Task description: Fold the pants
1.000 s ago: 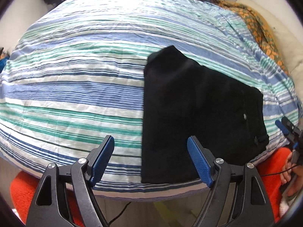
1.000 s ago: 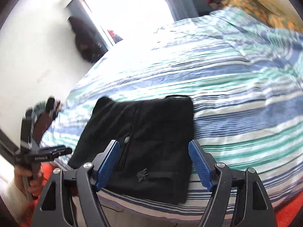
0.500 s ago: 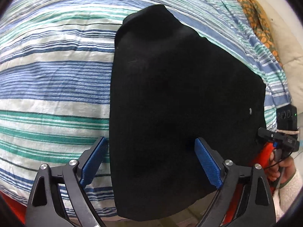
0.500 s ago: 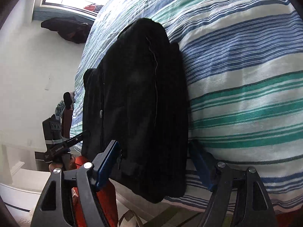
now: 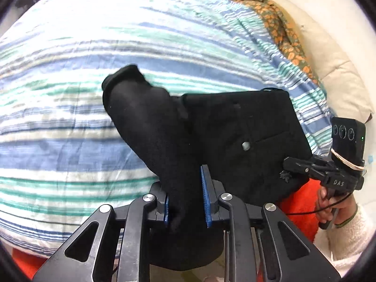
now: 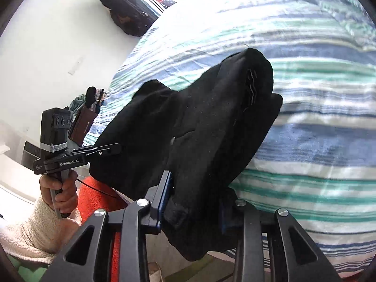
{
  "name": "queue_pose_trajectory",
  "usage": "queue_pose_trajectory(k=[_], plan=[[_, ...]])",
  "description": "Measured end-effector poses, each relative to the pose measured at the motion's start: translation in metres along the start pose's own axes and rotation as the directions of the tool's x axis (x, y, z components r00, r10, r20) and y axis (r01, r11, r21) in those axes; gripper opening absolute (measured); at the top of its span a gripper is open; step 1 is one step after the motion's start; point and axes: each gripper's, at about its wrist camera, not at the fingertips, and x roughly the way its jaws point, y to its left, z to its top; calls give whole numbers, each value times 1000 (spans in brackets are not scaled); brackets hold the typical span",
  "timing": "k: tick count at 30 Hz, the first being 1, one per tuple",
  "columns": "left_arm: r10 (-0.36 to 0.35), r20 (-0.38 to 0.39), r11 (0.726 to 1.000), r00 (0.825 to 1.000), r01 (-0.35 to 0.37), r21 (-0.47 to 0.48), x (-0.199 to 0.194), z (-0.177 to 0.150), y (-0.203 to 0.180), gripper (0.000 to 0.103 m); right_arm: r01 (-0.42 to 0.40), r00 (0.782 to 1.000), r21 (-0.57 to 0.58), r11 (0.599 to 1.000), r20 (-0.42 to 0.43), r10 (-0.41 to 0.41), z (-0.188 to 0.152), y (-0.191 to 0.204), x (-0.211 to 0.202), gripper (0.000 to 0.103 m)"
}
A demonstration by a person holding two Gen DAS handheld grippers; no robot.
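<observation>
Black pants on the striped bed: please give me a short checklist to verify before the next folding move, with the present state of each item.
1. Left claw closed on the black pants: ok; it has just closed, with cloth between the pads.
2. Right claw closed on the pants: ok; it also has just closed on cloth.
3. Near edge lifted off the striped bed: ok.
4. Far part resting on the bed: ok.
5. All layers gripped: cannot tell.

Black pants (image 5: 164, 127). Bedsheet (image 5: 70, 122) striped blue, teal and white. Orange-and-green floral blanket (image 5: 277, 21) far right. Cream pillow (image 5: 333, 70). Black grippers, blue pads (image 5: 205, 197). Cream fleece sleeve (image 6: 30, 225), near left; bright orange fabric (image 6: 98, 197).
</observation>
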Motion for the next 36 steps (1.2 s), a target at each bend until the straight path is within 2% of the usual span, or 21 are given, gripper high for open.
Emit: queue_pose_trajectory(k=[3, 6, 8, 9, 10, 11, 14, 16, 17, 18, 21, 23, 25, 27, 31, 36], plan=[[21, 127, 999, 992, -25, 30, -28, 33, -14, 20, -8, 997, -72, 997, 72, 14, 36, 20, -19, 33], [43, 274, 998, 961, -51, 20, -49, 73, -11, 21, 19, 987, -137, 990, 162, 3, 83, 27, -32, 33], [79, 337, 996, 938, -90, 15, -53, 95, -1, 24, 28, 981, -139, 990, 195, -1, 116, 19, -29, 34], [122, 348, 991, 930, -133, 7, -46, 105, 5, 34, 61, 980, -128, 990, 195, -35, 128, 9, -27, 39], [172, 344, 984, 923, -181, -6, -37, 112, 14, 43, 130, 977, -109, 986, 186, -108, 138, 0, -21, 43], [227, 329, 972, 916, -235, -17, -29, 111, 20, 47, 218, 965, -91, 972, 170, -201, 142, -15, -20, 50], [352, 300, 926, 887, -377, 27, -11, 83, 36, 60, 408, 909, -95, 908, 137, -394, 127, -35, -25, 52], [421, 299, 890, 856, -454, 46, -1, 51, 35, 75, 470, 880, -128, 873, 139, -454, 100, -38, -36, 71], [449, 290, 875, 845, -481, 47, 2, 38, 36, 76, 492, 869, -147, 858, 140, -474, 85, -44, -47, 87], [472, 275, 863, 837, -502, 46, 7, 29, 30, 78, 511, 858, -167, 843, 145, -492, 74, -38, -50, 95], [512, 235, 844, 827, -534, 41, 10, 0, 16, 82, 542, 840, -203, 815, 155, -520, 39, -30, -54, 98], [524, 239, 837, 818, -546, 35, 4, -12, 3, 87, 534, 845, -203, 821, 167, -509, 19, -20, -60, 100], [521, 258, 841, 814, -542, 12, -9, -21, -8, 100, 529, 848, -207, 823, 180, -499, 3, -5, -61, 101], [516, 290, 845, 806, -535, -15, -23, -25, -19, 100, 545, 837, -225, 808, 202, -509, -6, 13, -64, 102], [581, 299, 805, 757, -588, -74, -39, -24, -29, 101, 581, 812, -224, 783, 237, -534, -4, 39, -65, 102], [600, 315, 792, 736, -603, -100, -47, -28, -33, 101, 598, 793, -176, 782, 271, -545, -6, 55, -74, 102]])
